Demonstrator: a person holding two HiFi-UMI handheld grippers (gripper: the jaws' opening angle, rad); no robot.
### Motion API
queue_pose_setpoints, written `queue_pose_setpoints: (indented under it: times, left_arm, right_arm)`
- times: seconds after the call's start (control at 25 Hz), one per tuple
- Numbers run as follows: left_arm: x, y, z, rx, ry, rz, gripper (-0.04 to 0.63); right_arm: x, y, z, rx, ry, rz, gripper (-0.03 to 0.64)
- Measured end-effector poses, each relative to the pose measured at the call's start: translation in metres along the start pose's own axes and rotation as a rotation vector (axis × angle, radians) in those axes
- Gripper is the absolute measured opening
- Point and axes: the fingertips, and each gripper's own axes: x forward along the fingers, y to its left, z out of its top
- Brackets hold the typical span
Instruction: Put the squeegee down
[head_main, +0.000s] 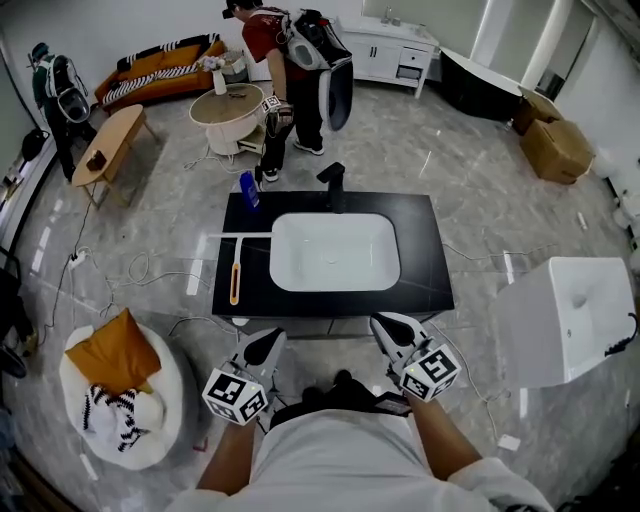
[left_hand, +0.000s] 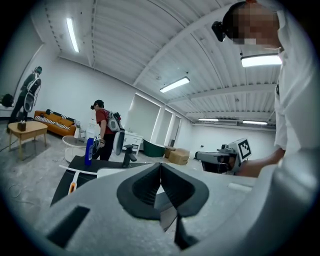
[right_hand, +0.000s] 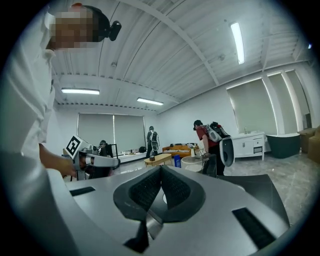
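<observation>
Both tools, the left gripper (head_main: 265, 345) and the right gripper (head_main: 388, 328), have their jaws pressed together on nothing and are held close to the person's body, short of the black counter (head_main: 420, 270). The squeegee (head_main: 235, 275) lies flat on that counter just left of the white sink (head_main: 300, 270), its orange-ended handle pointing toward the person, well apart from both grippers.

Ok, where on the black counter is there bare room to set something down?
Widest bare patch: the right strip of the counter, between the basin and the right edge. The front strip is bare but narrow. The left strip is crowded with the squeegee and blue bottle; the faucet takes the back middle.
</observation>
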Motion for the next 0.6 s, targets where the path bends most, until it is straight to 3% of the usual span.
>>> queue_pose_setpoints:
  times: [0.2, 0.6]
  left_arm:
    - [-0.008, 0.004, 0.004, -0.009, -0.001, -0.008, 0.017]
    - [0.02, -0.015, -0.011, -0.067, 0.043, -0.114, 0.017]
  right_arm:
    - [0.007, 0.0, -0.006, -0.002, 0.015, -0.013, 0.015]
    - [-0.02, -0.004, -0.024, 0.04, 0.024, -0.056, 0.015]
